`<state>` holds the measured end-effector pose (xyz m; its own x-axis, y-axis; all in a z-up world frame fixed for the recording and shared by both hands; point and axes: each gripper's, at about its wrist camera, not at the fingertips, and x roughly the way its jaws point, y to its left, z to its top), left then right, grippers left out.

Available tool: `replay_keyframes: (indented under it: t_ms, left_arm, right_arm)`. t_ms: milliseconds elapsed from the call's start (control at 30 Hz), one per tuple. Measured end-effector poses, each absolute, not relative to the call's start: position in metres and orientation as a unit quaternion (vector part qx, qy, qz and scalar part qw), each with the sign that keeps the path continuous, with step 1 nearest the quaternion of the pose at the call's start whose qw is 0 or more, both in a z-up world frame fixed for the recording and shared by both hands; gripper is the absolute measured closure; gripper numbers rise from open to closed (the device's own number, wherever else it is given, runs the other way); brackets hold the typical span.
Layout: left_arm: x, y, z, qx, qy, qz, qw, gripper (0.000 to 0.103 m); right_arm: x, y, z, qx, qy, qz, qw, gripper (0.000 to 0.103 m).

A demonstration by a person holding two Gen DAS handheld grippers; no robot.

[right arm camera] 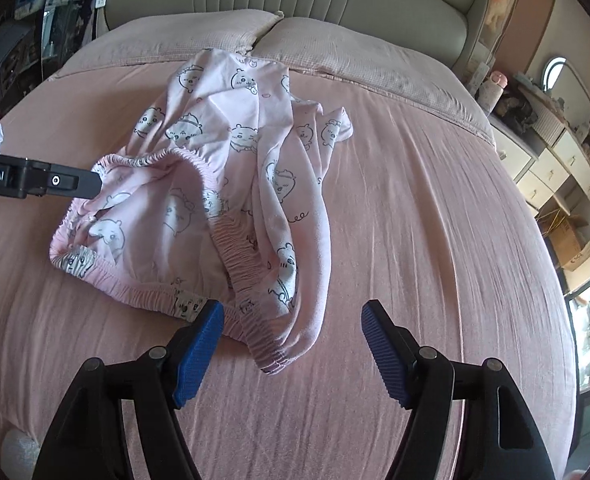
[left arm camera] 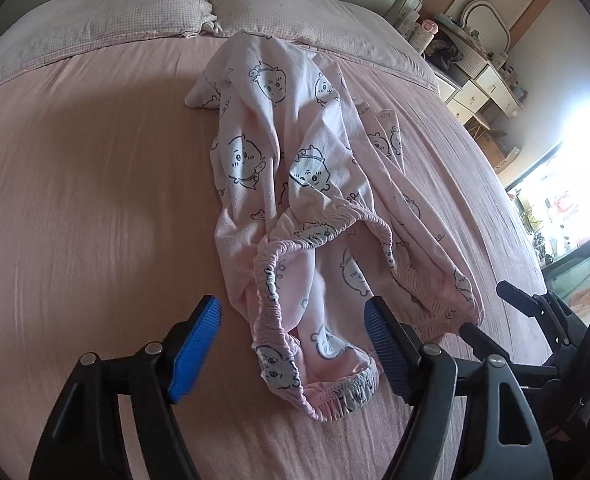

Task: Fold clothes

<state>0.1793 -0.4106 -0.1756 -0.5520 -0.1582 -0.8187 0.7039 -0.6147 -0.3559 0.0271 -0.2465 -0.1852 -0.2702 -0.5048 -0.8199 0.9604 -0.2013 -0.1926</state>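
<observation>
Pink printed pyjama trousers [left arm camera: 311,184] lie crumpled on the bed sheet [left arm camera: 95,200], legs toward the pillows [left arm camera: 107,20], elastic waistband [left arm camera: 295,280] nearest both tools. Left gripper [left arm camera: 291,344] stands released, waistband between its pads, seemingly untouched. Right gripper [right arm camera: 291,348] likewise released, straddling the waistband's near corner.

Pink pajama pants [left arm camera: 295,184] with little white cartoon faces lie crumpled on the bed. The stretchy waistband [left arm camera: 319,232] gapes open at the near end. The legs lie bunched together, reaching toward the pillows.
</observation>
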Motion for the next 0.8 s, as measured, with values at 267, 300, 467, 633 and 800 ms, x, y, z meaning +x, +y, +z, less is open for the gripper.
replay_keyframes:
  t_ms: [267,300,467,633,800]
  left_arm:
    - [0.166,-0.421,-0.184,0.416,0.304,-0.798,0.312,0.030]
    - [0.165,-0.422,-0.187,0.421,0.304,-0.796,0.312,0.030]
    - [0.162,-0.420,-0.202,0.439,0.304,-0.781,0.324,0.030]
    - [0.168,-0.416,-0.192,0.432,0.246,-0.781,0.378,0.031]
    - [0.170,-0.419,-0.186,0.445,0.168,-0.779,0.408,0.034]
  right_arm:
    - [0.027,-0.251,-0.195,0.306,0.387,-0.712,0.499,0.032]
    - [0.026,-0.252,-0.196,0.304,0.391,-0.715,0.494,0.032]
    - [0.019,-0.251,-0.194,0.294,0.392,-0.731,0.476,0.032]
    - [0.009,-0.250,-0.193,0.291,0.390,-0.748,0.452,0.032]
    - [-0.012,-0.249,-0.189,0.300,0.369,-0.775,0.416,0.032]
